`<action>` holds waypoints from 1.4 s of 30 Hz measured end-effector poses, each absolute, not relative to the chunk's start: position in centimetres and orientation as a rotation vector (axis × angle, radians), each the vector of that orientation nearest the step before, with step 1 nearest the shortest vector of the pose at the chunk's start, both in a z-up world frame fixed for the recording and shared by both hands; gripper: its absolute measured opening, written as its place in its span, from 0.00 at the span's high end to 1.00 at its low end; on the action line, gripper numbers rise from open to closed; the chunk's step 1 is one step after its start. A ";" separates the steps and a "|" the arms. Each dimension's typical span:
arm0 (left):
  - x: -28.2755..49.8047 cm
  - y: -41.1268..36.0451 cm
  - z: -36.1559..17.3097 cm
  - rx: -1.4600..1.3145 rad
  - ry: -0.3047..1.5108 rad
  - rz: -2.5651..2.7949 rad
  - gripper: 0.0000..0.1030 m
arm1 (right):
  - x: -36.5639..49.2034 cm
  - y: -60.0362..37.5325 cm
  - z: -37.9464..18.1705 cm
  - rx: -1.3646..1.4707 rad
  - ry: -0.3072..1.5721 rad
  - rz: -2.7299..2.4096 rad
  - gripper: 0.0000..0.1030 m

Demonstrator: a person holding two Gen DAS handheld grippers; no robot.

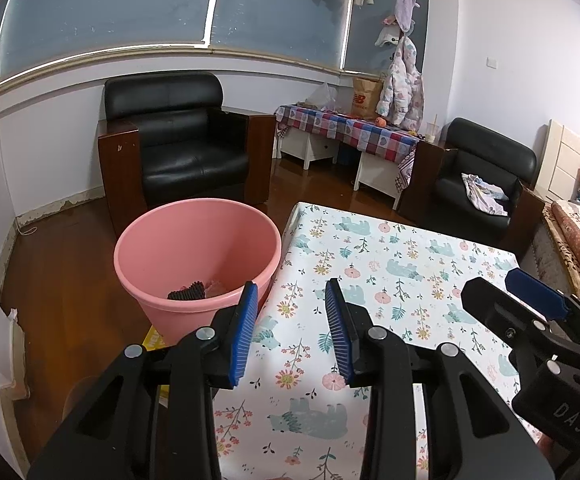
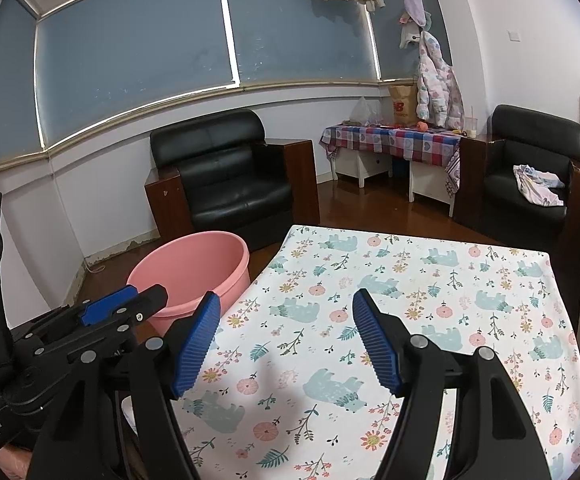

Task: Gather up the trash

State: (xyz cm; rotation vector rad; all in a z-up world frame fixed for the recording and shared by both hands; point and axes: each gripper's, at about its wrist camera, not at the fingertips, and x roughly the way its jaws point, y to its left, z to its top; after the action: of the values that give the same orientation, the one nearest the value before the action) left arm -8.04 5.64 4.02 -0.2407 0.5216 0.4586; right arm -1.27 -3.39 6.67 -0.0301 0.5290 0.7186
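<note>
A pink bucket (image 1: 194, 248) stands on the floor at the table's left edge; a dark ridged piece of trash (image 1: 188, 291) and a pinkish scrap lie inside it. It also shows in the right wrist view (image 2: 198, 268). My left gripper (image 1: 291, 290) is open and empty, held over the table's left edge beside the bucket. My right gripper (image 2: 286, 300) is open and empty over the table with the bear-and-flower cloth (image 2: 449, 280). The right gripper also shows at the right of the left wrist view (image 1: 509, 288), and the left gripper at the left of the right wrist view (image 2: 130, 300).
A black armchair (image 1: 186, 144) stands behind the bucket and a second one (image 1: 481, 188) with a cloth on it at the right. A side table with a checked cloth (image 1: 349, 128) holds bags. A yellow item (image 1: 154, 338) lies on the wooden floor below the bucket.
</note>
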 end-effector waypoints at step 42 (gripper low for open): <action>-8.5 5.3 4.2 -0.238 0.520 0.457 0.65 | -1.7 -3.0 6.8 -0.024 0.526 0.720 0.34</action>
State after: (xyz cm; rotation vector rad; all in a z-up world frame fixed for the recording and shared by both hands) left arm -8.49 5.31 4.20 -0.2380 0.5202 0.4574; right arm -1.66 -3.02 6.79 -0.0236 0.5261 0.7199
